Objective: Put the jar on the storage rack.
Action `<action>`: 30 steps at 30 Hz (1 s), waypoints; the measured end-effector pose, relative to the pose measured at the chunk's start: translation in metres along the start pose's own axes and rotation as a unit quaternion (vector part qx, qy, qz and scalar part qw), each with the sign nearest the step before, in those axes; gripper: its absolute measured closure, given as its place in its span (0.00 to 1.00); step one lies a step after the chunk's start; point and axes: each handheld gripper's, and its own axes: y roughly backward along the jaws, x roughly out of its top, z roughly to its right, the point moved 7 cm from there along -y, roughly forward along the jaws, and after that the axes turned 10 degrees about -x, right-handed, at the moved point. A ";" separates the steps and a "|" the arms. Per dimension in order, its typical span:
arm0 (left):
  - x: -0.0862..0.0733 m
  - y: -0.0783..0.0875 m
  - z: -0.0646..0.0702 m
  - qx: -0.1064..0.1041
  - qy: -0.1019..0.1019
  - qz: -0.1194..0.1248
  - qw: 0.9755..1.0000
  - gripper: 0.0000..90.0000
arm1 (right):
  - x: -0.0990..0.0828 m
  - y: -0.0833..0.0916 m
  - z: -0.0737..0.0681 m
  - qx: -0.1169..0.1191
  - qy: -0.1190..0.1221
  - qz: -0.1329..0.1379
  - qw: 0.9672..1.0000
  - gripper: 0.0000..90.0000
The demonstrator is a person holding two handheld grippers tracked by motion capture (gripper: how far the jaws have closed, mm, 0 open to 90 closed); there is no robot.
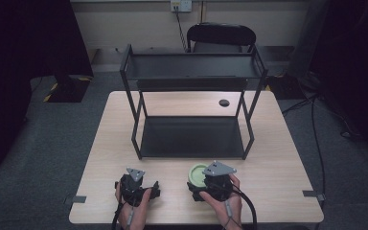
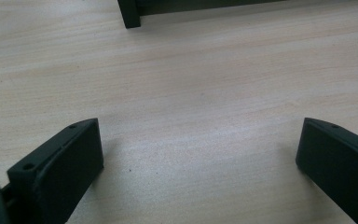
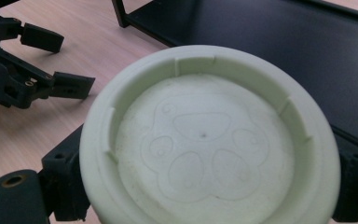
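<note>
Right tongs (image 3: pixel 205 196) pinch the pale green dish (image 3: pixel 209 140) by its rim, just in front of the black rack (image 1: pixel 191 136); left tongs (image 2: pixel 200 168) rest spread over bare table (image 2: pixel 191 84), left of the dish. We judge it light, stiff, somewhat slick, so the raised rim is our hold.

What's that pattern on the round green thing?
A paw print on the pale green dish, clearest in the right gripper view.

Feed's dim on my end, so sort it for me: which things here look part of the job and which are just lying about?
Likely in the job:
- pale green dish, held in the right tongs
- black two-tier rack
- left tongs, open

Lying about:
- chair behind the table
- floor cable
</note>
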 end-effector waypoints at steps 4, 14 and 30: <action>0.000 0.000 0.000 0.000 0.000 0.000 1.000 0.00 | 0.006 -0.003 0.000 -0.002 0.008 0.001 1.000 0.12; 0.000 0.000 0.000 0.000 0.000 0.000 1.000 0.00 | 0.025 -0.015 0.000 0.003 0.011 0.006 1.000 0.12; 0.000 0.000 0.000 0.000 0.000 0.000 1.000 0.00 | 0.054 -0.029 0.012 -0.011 0.010 0.014 1.000 0.12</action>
